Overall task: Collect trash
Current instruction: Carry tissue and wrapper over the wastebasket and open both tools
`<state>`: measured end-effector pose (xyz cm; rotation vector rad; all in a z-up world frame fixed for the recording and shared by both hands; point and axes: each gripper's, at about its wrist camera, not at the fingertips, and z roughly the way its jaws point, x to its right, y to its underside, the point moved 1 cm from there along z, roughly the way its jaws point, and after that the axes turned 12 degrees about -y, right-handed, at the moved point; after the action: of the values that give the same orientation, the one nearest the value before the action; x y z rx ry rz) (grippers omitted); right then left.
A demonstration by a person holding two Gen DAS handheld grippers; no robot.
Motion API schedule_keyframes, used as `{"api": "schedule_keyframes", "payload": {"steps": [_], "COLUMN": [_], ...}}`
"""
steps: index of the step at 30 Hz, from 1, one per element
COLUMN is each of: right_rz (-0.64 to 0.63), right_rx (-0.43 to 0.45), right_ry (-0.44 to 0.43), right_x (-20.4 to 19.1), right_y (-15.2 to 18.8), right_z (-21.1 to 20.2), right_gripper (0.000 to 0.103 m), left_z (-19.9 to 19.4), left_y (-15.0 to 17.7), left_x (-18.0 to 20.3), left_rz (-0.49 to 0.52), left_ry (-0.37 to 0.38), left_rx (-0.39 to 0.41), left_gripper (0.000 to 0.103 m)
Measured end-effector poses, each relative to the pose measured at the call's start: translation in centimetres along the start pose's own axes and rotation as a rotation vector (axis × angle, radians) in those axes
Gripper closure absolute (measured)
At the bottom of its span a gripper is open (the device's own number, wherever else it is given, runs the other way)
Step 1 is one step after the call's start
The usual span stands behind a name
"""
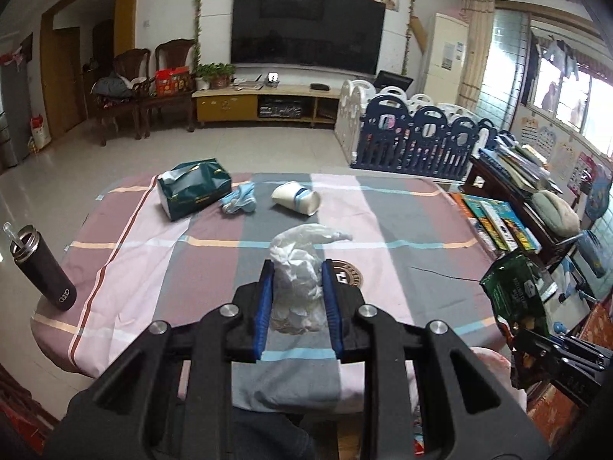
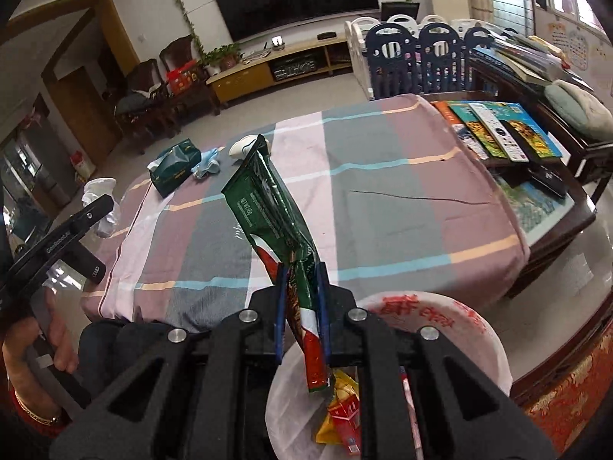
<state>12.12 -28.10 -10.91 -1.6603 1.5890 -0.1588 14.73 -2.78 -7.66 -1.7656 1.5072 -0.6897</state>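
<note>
Behind everything is a living room with a television on the wall, and your work surface is the table under a plaid cloth (image 1: 402,230).

Your right gripper (image 2: 300,299) has its fingers closed on the lower part of the green snack wrapper (image 2: 268,207). The long axis of the wrapper runs along the fingers: its top stands up and leans toward the table, and its red end hangs down over the white trash bag (image 2: 440,329). The open mouth of this bag is directly under the fingers and already holds coloured packaging. So the relation that matters is vertical; I judge that opening the fingers would let the wrapper fall into the bag.

Your left gripper (image 1: 297,299) grips a crumpled clear plastic bag (image 1: 299,264) between its blue pads. It is above the near part of the table, well apart from the trash bag, so the right hand is much nearer for the drop.

Farther from the trash bag, at the far side of the table, lie a paper cup (image 1: 297,197) on its side, a crumpled blue item (image 1: 239,201), and a green tissue pack (image 1: 193,188).
</note>
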Motion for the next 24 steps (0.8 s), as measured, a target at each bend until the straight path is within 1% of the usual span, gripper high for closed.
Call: {"api": "schedule_keyframes", "payload": {"steps": [4,7,10,13,15,17,21,24], "right_rz": [0.02,0.027,0.041,0.051,0.052,0.057,0.091,0.117], "right_rx": [0.042,0.074,0.112,0.137,0.145,0.15,0.135,0.111], "right_ry": [0.019,0.027,0.033,0.043,0.055,0.065,0.075,0.075], "right_x": [1.0,1.6,2.3,3.0,3.3,3.6,4.7,5.2], "right_y": [0.7,1.6,2.1,2.4,2.8,3.2,3.7,4.0], "right_z": [-3.2,-6.1,-8.8,-11.1,-12.1,-12.7,-12.8,-12.3], "right_gripper": [0.088,0.088,0.088,0.088,0.088,0.088,0.088,0.088], "left_z": [-4.7,-7.3,-9.2,-10.7,-11.4,-11.5,-11.4,-10.9], "left_y": [0.7,1.7,3.1,4.5,5.5,6.5,8.0,8.3], "left_x": [2.6,4.7,6.8,8.9,10.3,11.3,12.9,13.2], "left_rz": [0.042,0.084,0.126,0.178,0.214,0.245,0.292,0.302], "left_ry": [0.082,0.126,0.19,0.237,0.279,0.302,0.321,0.323], "left_rx": [0.033,0.044,0.029,0.02,0.004,-0.012,-0.038,-0.047], "left_gripper": [0.077,0.077,0.077,0.077,0.077,0.077,0.077,0.077]}}
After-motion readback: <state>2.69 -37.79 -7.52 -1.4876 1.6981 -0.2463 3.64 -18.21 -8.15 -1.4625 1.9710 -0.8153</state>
